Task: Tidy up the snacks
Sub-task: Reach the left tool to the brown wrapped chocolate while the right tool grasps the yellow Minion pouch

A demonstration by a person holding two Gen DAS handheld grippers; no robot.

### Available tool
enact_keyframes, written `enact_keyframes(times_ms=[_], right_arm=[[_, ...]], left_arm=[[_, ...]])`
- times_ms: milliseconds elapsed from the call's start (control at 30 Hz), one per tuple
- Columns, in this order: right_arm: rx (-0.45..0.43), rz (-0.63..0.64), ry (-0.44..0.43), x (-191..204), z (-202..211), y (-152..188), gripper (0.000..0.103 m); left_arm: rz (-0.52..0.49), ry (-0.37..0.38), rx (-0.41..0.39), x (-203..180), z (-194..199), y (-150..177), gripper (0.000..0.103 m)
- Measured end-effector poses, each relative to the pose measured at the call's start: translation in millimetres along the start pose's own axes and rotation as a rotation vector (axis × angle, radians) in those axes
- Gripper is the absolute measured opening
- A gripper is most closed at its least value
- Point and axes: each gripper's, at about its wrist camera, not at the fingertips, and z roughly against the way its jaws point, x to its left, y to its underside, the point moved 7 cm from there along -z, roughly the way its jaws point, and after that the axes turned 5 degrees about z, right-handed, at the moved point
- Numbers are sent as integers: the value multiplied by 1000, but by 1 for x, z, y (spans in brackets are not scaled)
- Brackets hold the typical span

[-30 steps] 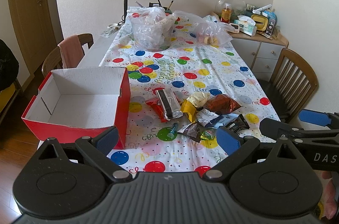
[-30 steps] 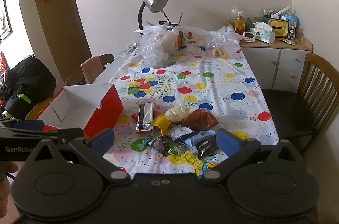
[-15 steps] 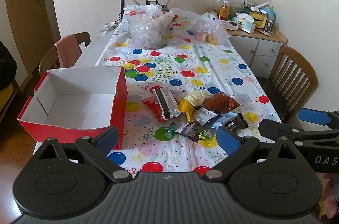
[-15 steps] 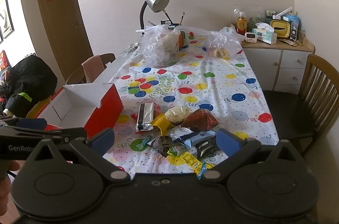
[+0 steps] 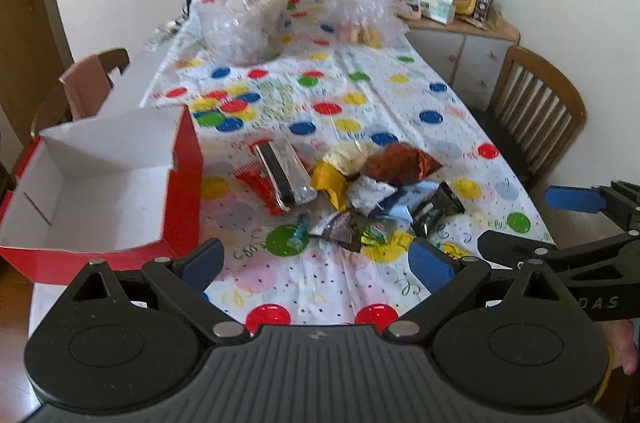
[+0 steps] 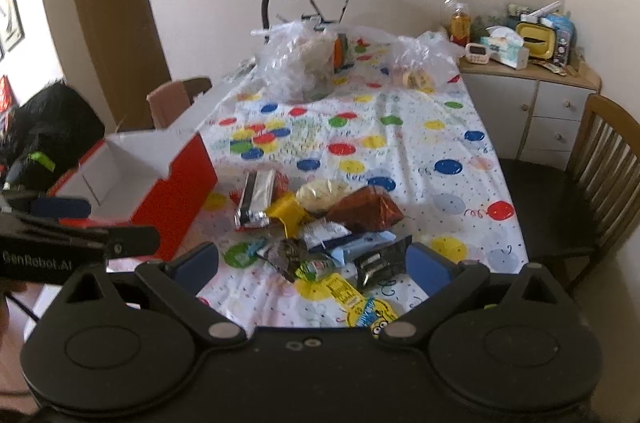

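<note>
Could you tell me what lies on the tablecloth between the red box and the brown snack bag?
In the left wrist view, a silver packet atop a red wrapper and a yellow packet lie between the red box and the brown snack bag.

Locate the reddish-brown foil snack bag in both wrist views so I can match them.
Left wrist: reddish-brown foil bag lies right of centre, at the far right edge of the snack pile.
Right wrist: same bag sits near centre, beyond the open gripper fingers.
Shared landmark: the red box, left of the pile in both.
</note>
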Motion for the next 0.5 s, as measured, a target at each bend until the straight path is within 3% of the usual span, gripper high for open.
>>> enact_keyframes(times_ms=[300, 500], right_arm=[[71, 90, -26, -19, -50, 25, 90], [175, 142, -28, -34, -97, 53, 81]], left_arm=[[-27, -4, 53, 0, -41, 3, 99], [-63, -2, 67, -3, -68, 5, 99]])
